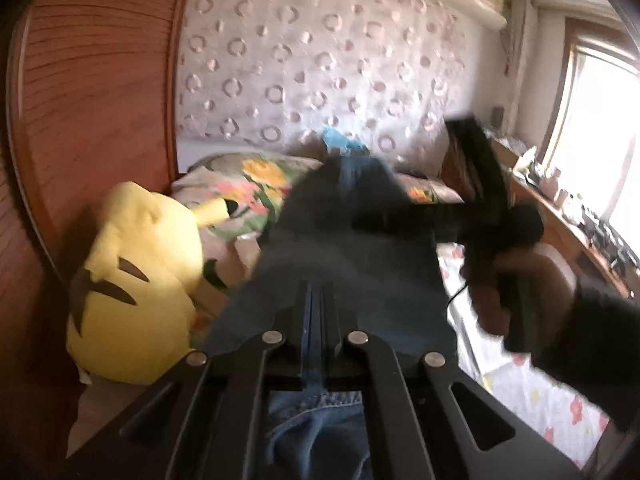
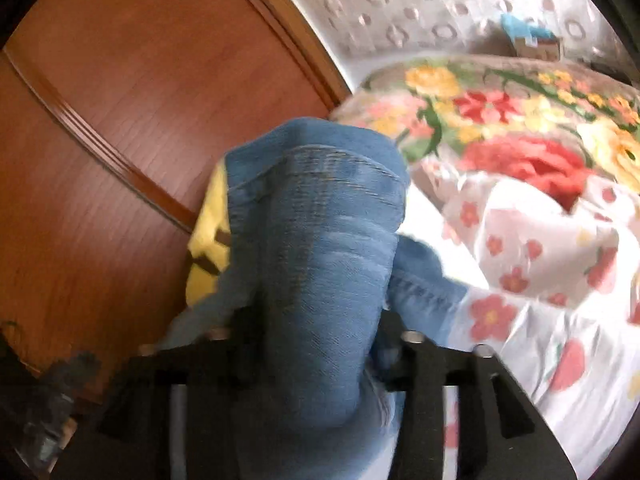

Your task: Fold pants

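The pants are blue denim jeans [image 1: 344,248], held up in the air above a bed. In the left wrist view my left gripper [image 1: 320,300] is shut on the denim, which drapes over and beyond its fingers. My right gripper [image 1: 400,220] shows there too, held in a hand at the right and pinching the same cloth higher up. In the right wrist view the jeans [image 2: 320,240] hang over my right gripper [image 2: 316,332]. Its fingertips are hidden under the cloth. A hemmed edge of the jeans [image 2: 344,164] points up.
A yellow plush toy [image 1: 136,280] lies at the left by a wooden wardrobe door [image 1: 100,100]. A flowered quilt [image 2: 520,128] and a white flowered sheet [image 2: 540,300] cover the bed. A cluttered desk [image 1: 580,220] stands under the window at the right.
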A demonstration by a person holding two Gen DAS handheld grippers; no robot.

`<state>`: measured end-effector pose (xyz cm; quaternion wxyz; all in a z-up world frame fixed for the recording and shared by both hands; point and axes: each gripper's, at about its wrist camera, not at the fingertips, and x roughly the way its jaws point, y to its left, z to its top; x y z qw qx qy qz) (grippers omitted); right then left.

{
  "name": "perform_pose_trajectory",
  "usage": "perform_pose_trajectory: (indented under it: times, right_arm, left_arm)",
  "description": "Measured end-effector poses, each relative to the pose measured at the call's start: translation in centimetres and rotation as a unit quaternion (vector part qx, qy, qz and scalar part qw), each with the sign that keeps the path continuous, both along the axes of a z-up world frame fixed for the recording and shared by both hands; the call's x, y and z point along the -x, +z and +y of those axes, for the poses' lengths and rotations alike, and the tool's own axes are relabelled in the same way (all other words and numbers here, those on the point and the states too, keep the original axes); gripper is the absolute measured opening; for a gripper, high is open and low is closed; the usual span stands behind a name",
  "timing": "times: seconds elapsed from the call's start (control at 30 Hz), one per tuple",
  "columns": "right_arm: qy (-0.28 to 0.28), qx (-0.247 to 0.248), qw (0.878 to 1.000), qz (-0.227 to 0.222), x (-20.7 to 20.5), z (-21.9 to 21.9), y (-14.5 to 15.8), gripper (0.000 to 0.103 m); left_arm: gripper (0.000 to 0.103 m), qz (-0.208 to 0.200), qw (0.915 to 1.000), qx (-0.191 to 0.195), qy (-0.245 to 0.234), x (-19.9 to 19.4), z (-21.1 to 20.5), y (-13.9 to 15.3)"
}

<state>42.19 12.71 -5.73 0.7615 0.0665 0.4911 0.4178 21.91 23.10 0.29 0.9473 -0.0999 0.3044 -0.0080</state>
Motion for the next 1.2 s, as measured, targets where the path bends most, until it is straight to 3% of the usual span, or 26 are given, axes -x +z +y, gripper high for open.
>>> perform_pose_trajectory:
  times: [0.03, 0.1, 0.23, 0.3, 0.37, 0.4, 0.43, 0.53, 0.63, 0.87, 1.03, 1.2]
  right_arm:
    - [-0.001, 0.011, 1.0, -0.003, -0.5, -0.2, 0.2, 0.073]
    - [0.008, 0.038, 0.999, -0.016, -0.6, -0.4, 0.9, 0.074]
    - [0.016, 0.085, 0.99, -0.114, 1.5, -0.8, 4.0, 0.074]
    - [0.015, 0.096, 0.983, -0.157, 1.9, -0.8, 4.8, 0.063]
    - [0.019, 0.104, 0.974, -0.2, 2.9, -0.4, 5.6, 0.038]
    - [0.021, 0.104, 0.972, -0.211, 3.2, 0.0, 5.8, 0.032]
    - [0.026, 0.109, 0.971, -0.213, 3.1, 0.4, 5.6, 0.027]
    - [0.014, 0.164, 0.967, -0.193, 1.4, 1.4, 2.3, 0.026]
    - [-0.005, 0.157, 0.973, -0.17, 0.9, 0.2, 1.4, 0.026]
    - [-0.016, 0.123, 0.969, -0.214, 6.6, -5.1, 7.1, 0.026]
    - [-0.024, 0.092, 0.964, -0.249, 13.8, -10.4, 11.9, 0.026]
    - [-0.041, 0.078, 0.957, -0.277, 20.2, -15.1, 14.5, 0.026]
  left_arm:
    - [0.0, 0.009, 0.9999, -0.006, -0.001, -0.1, -0.3, -0.6]
    - [0.0, 0.023, 0.9997, -0.007, 0.001, -0.3, -0.5, -1.4]
    - [0.001, 0.039, 0.9992, -0.005, 0.008, -0.2, -0.8, -2.4]
    - [0.002, 0.04, 0.9991, -0.003, 0.011, 0.0, -0.9, -2.5]
    - [0.002, 0.041, 0.999, -0.009, 0.013, 0.0, -1.2, -2.6]
    - [0.002, 0.042, 0.999, -0.013, 0.013, -0.1, -1.3, -2.8]
    - [0.002, 0.038, 0.9991, -0.016, 0.012, -0.1, -1.4, -2.8]
    - [0.002, 0.032, 0.9992, -0.018, 0.013, 0.2, -1.6, -2.3]
    - [0.002, 0.019, 0.9994, -0.019, 0.02, 1.1, -1.8, -1.1]
    - [0.004, -0.015, 0.9991, -0.038, 0.011, 4.6, -4.6, 2.8]
    - [0.007, -0.04, 0.9981, -0.048, -0.006, 7.6, -7.7, 5.4]
    - [0.009, -0.06, 0.996, -0.061, -0.027, 10.8, -11.5, 7.4]
